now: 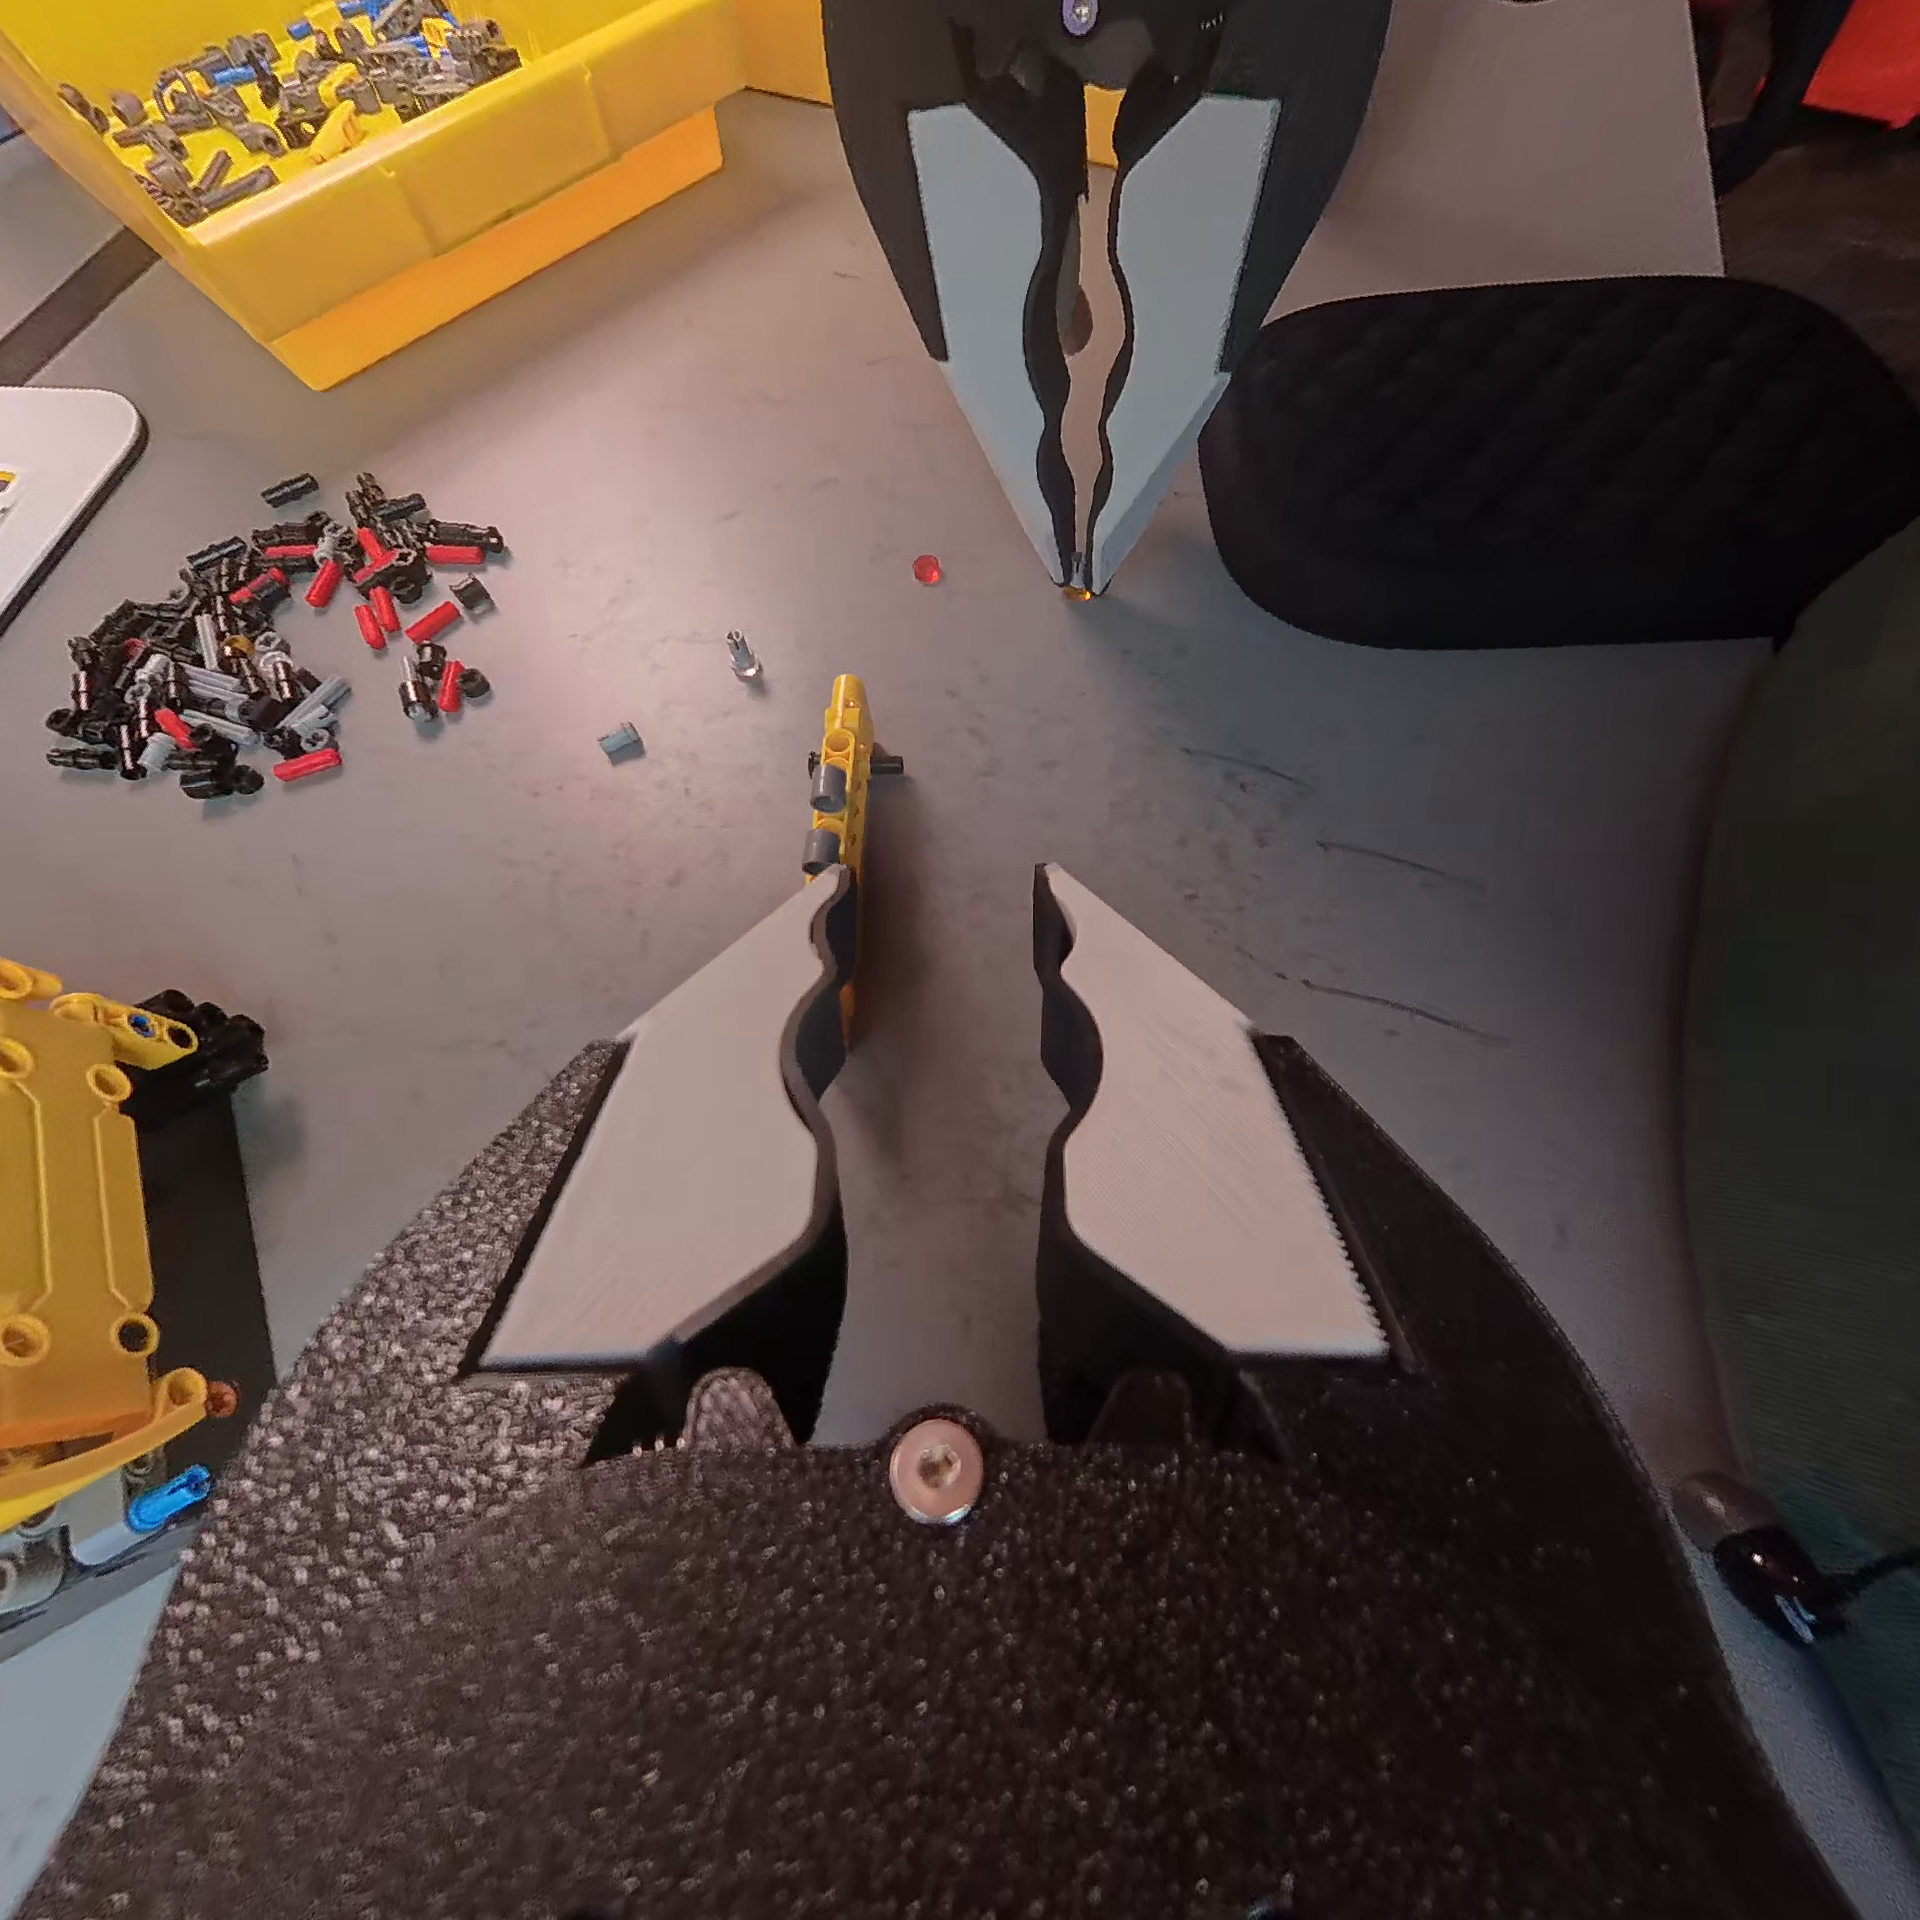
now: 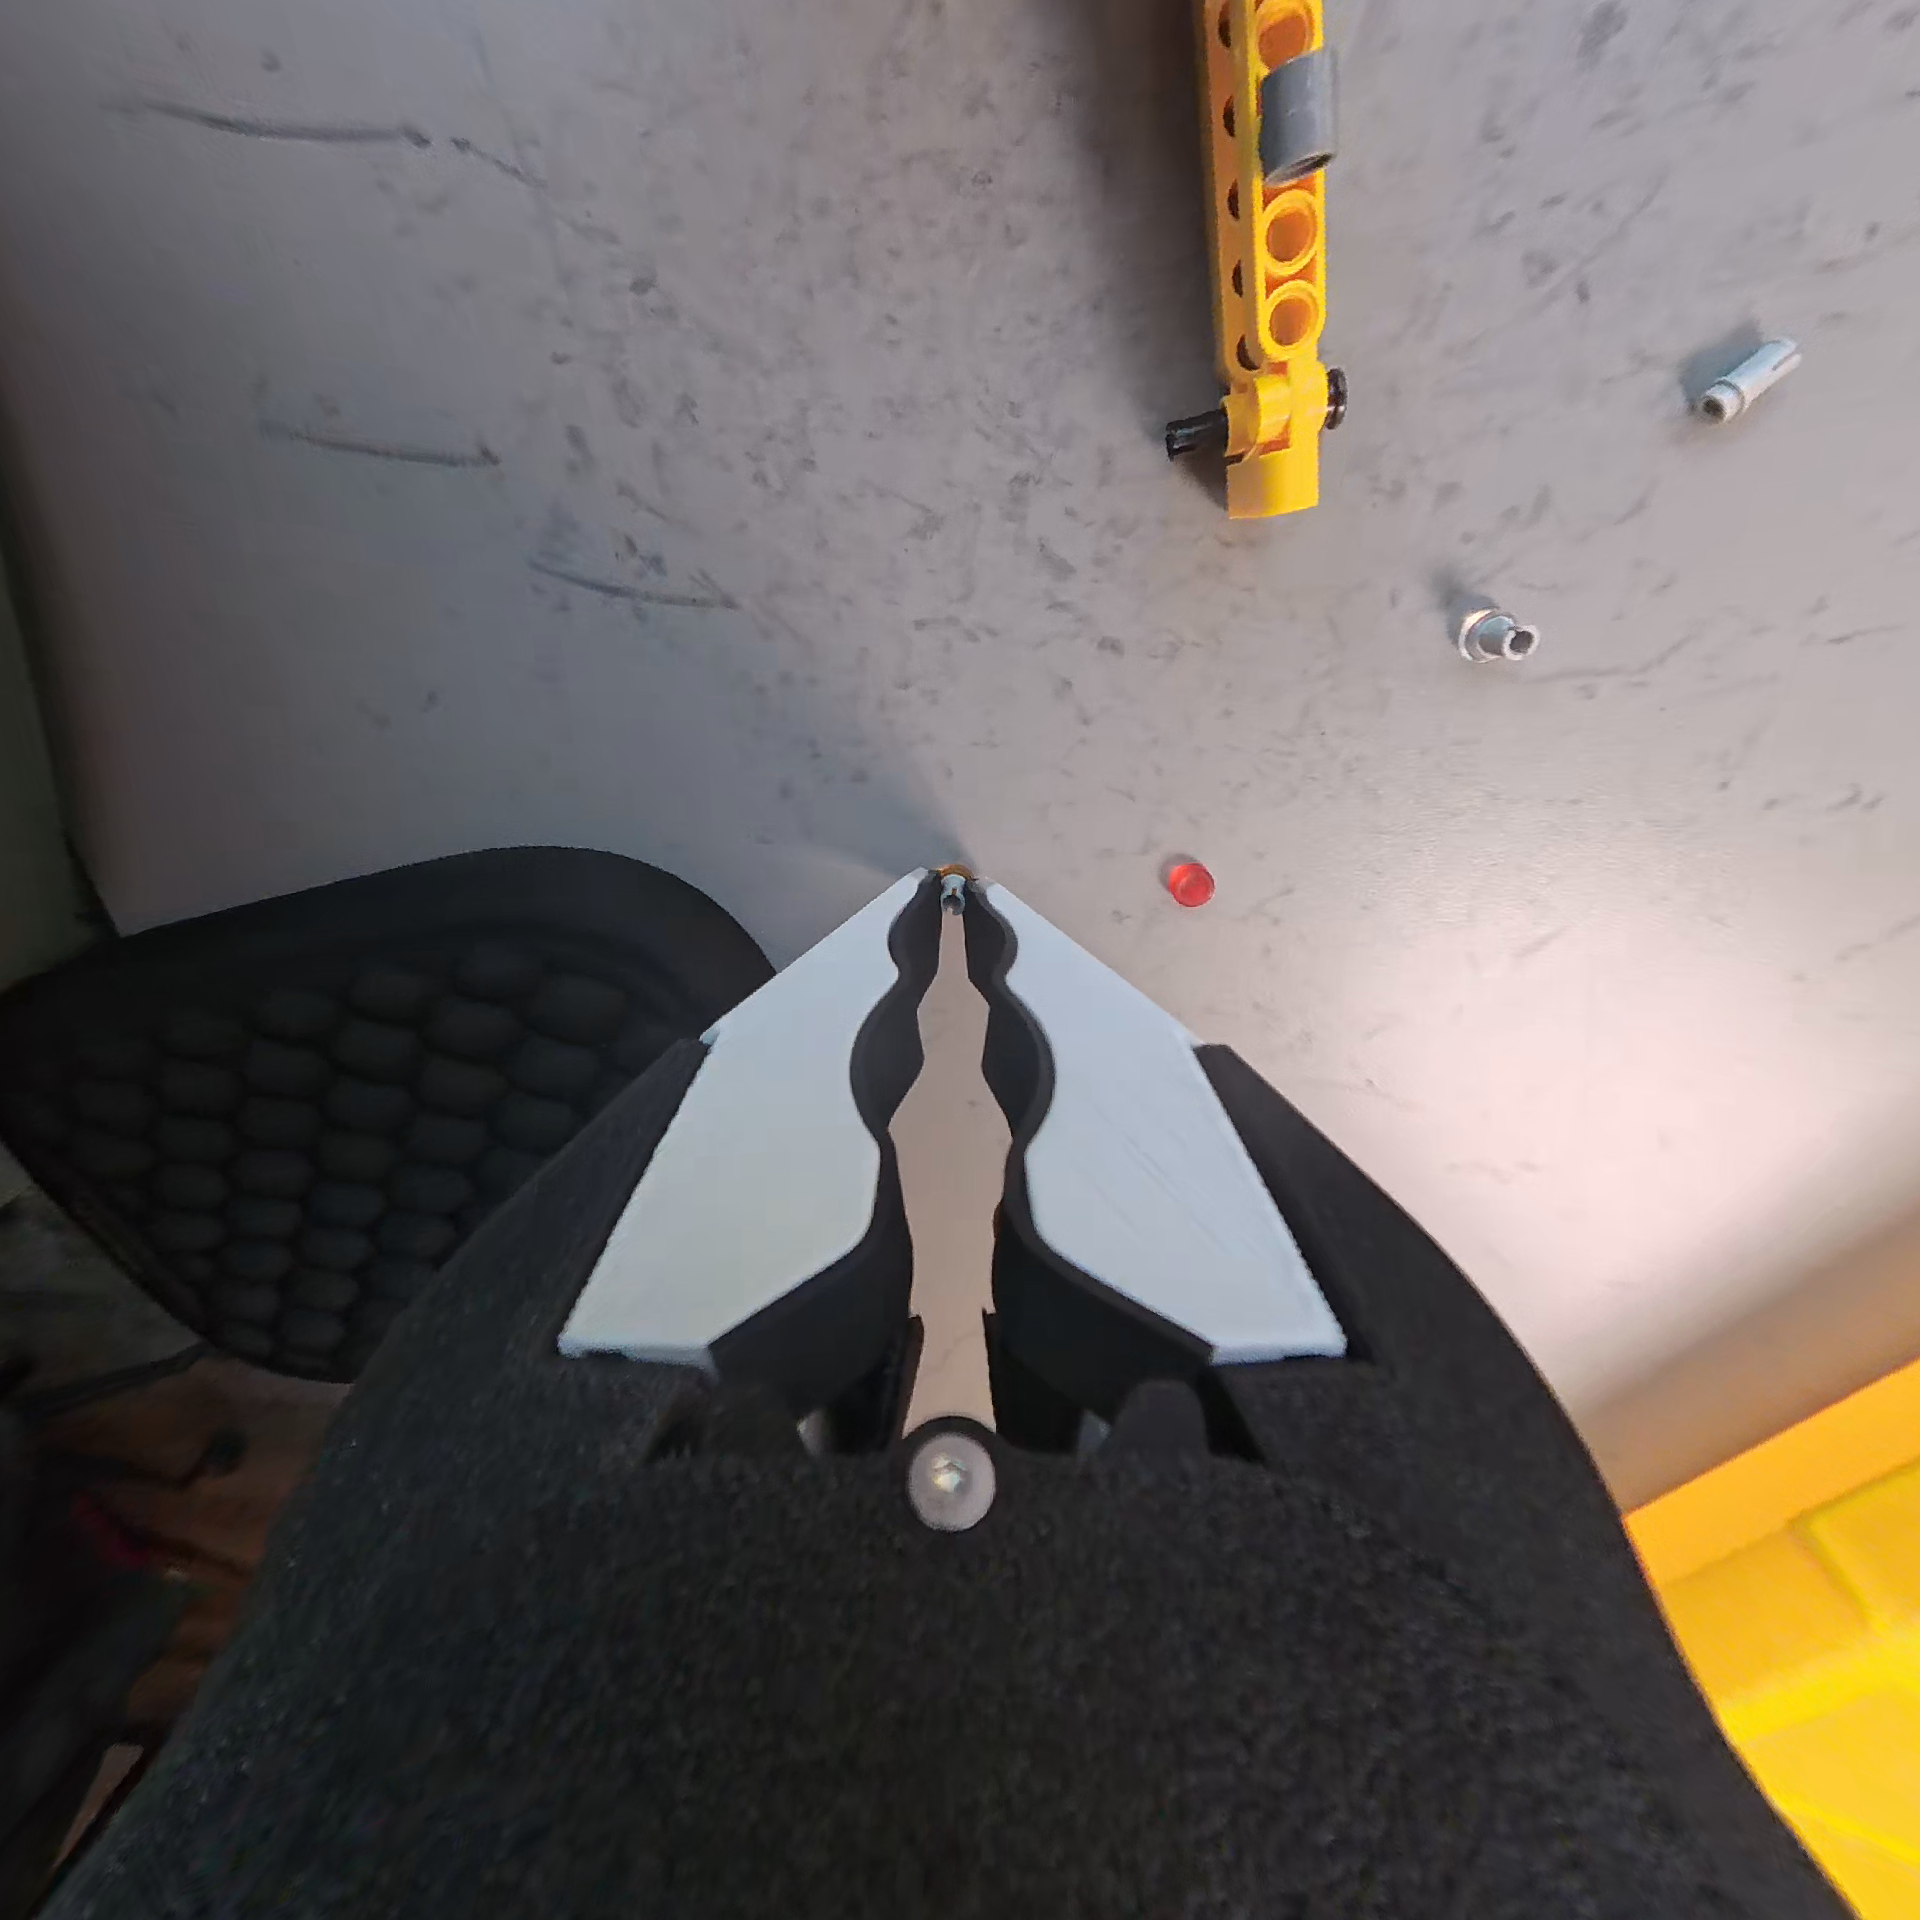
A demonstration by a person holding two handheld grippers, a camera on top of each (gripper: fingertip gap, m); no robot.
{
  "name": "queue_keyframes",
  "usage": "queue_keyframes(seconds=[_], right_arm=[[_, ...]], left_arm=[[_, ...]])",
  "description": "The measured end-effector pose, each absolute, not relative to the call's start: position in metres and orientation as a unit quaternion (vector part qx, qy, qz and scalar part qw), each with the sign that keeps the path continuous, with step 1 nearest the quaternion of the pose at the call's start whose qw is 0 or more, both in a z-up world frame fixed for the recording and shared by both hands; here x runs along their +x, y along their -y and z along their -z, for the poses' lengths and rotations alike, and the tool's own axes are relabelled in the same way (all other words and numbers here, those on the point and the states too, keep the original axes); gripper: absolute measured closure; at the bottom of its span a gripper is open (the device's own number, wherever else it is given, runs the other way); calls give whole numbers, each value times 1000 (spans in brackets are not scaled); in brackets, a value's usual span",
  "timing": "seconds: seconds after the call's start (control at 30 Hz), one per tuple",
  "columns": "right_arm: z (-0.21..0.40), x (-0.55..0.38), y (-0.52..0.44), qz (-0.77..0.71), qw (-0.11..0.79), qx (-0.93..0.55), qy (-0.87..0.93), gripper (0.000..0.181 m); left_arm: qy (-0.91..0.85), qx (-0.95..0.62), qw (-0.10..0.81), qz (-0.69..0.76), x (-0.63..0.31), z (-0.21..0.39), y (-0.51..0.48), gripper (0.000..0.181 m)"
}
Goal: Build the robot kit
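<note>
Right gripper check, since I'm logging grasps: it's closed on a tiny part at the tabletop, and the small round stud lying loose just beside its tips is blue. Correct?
Not quite. The right gripper is closed on a tiny part at the tabletop, but the loose round stud beside its tips is red, not blue. The right wrist view shows it, and the left wrist view confirms it.

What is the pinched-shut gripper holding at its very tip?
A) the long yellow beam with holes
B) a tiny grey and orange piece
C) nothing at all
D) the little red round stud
B. The right gripper has its jaws closed on a tiny grey and orange piece at the tip, while the red stud lies apart on the grey table and the yellow beam lies farther off.
</note>
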State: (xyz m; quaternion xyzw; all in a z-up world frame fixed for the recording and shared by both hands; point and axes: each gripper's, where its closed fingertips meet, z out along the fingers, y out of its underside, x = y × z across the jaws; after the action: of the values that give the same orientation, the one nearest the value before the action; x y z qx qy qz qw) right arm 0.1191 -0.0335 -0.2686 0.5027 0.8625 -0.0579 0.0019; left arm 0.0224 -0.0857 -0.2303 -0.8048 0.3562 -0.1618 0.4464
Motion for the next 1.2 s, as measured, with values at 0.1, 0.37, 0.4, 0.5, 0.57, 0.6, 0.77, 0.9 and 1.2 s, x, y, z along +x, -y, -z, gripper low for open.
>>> queue_keyframes(seconds=[0.1,0.37,0.4,0.5,0.57,0.6,0.77,0.9,1.2], right_arm=[[269,119,34,61,-15,508,-859,178],[268,114,35,66,-99,517,-848,176],[267,114,34,72,-100,521,-845,174],[263,112,34,94,-102,531,-836,164],[257,112,34,105,-107,536,-831,163],[254,113,32,105,-109,537,-830,163],[255,119,34,111,-104,547,-823,169],[259,118,34,115,-100,552,-820,175],[261,119,37,94,-79,535,-836,179]], left_arm=[[-359,-803,447,162,24,230,87,148],[-360,-802,450,156,24,228,86,148],[-360,-802,450,158,24,228,86,148],[-361,-803,447,158,24,231,87,148],[-361,-803,447,159,24,231,87,148],[-360,-803,446,161,24,231,87,148],[-361,-802,446,164,25,230,88,148],[-361,-804,444,165,25,232,88,148],[-359,-804,443,170,26,232,88,149]])
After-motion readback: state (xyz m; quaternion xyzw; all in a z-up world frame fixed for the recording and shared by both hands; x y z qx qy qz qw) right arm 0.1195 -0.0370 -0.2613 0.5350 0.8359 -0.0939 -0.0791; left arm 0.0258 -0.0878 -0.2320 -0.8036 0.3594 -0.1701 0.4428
